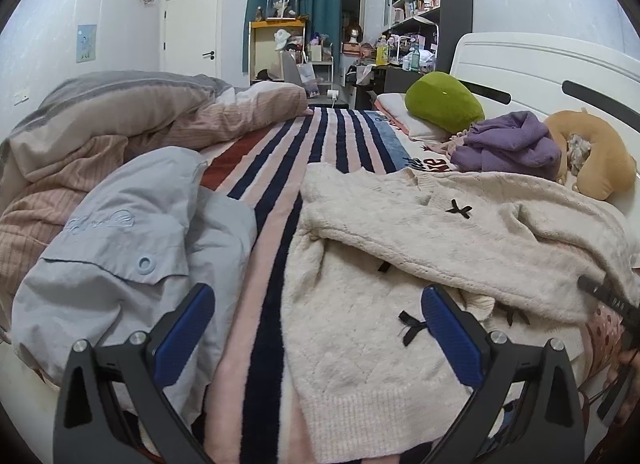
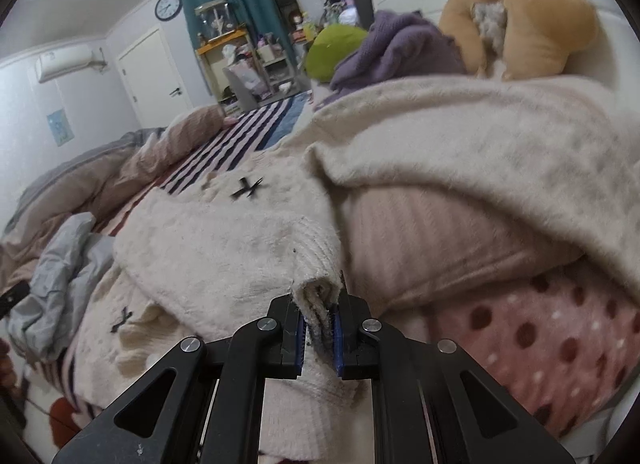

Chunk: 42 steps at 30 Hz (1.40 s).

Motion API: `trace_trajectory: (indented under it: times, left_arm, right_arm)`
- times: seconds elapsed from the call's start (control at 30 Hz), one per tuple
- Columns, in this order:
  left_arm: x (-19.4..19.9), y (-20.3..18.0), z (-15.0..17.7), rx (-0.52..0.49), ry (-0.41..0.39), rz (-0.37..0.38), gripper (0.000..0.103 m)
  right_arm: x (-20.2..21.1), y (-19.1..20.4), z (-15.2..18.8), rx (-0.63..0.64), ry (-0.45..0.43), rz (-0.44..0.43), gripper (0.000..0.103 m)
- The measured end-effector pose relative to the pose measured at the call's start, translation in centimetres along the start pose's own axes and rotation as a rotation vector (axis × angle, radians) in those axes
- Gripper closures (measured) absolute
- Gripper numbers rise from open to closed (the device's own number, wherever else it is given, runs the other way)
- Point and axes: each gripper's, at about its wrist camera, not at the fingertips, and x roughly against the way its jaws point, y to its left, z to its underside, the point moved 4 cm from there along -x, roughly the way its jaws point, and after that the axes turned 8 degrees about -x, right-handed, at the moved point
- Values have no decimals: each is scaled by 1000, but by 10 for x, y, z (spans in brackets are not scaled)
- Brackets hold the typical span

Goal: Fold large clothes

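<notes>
A fluffy cream sweater [image 1: 400, 232] with small black bows lies spread on the striped bed blanket [image 1: 280, 167], one sleeve folded across its body. My left gripper [image 1: 316, 320] is open and empty, low over the sweater's lower left part. My right gripper [image 2: 319, 338] is shut on a bunched ribbed edge of the cream sweater [image 2: 224, 240], which stretches away from it. The right gripper's black body also shows at the right edge of the left wrist view [image 1: 612, 300].
A light blue shirt [image 1: 132, 240] lies crumpled left of the sweater. A pink and grey duvet [image 1: 120, 119] is heaped at the far left. A purple garment [image 1: 508, 143], green cushion [image 1: 444, 101], tan neck pillow [image 1: 600, 159] and white headboard [image 1: 540, 67] are at the right. A pink dotted pillow [image 2: 540, 336] lies under the sweater.
</notes>
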Motion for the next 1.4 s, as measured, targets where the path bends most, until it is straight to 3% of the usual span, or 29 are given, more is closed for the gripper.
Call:
trace_trajectory:
  times: [0.17, 0.27, 0.5, 0.57, 0.63, 0.8, 1.1, 1.27, 1.4]
  left_arm:
    - [1, -7, -3, -9, -4, 18, 1]
    - [5, -11, -5, -26, -13, 20, 1]
    - [7, -17, -12, -25, -42, 22, 1]
    - [10, -23, -16, -28, -58, 20, 1]
    - [13, -30, -20, -40, -74, 12, 1]
    - [13, -47, -23, -47, -75, 38, 1]
    - [14, -64, -22, -35, -74, 56, 1]
    - [15, -68, -18, -31, -59, 71, 1]
    - [16, -70, -15, -56, -45, 69, 1]
  right_arm:
    - [-19, 13, 20, 17, 76, -44, 97]
    - [-17, 13, 22, -16, 77, -64, 97]
    - [-15, 4, 22, -20, 104, -22, 92]
    - [-16, -2, 25, -34, 107, -25, 81]
    - [-13, -9, 24, -48, 99, -49, 59]
    - [3, -29, 10, -64, 59, -69, 54]
    - [29, -89, -26, -161, -46, 4, 34]
    - [17, -113, -40, -196, -41, 39, 33]
    - [4, -118, -44, -259, -77, 24, 25]
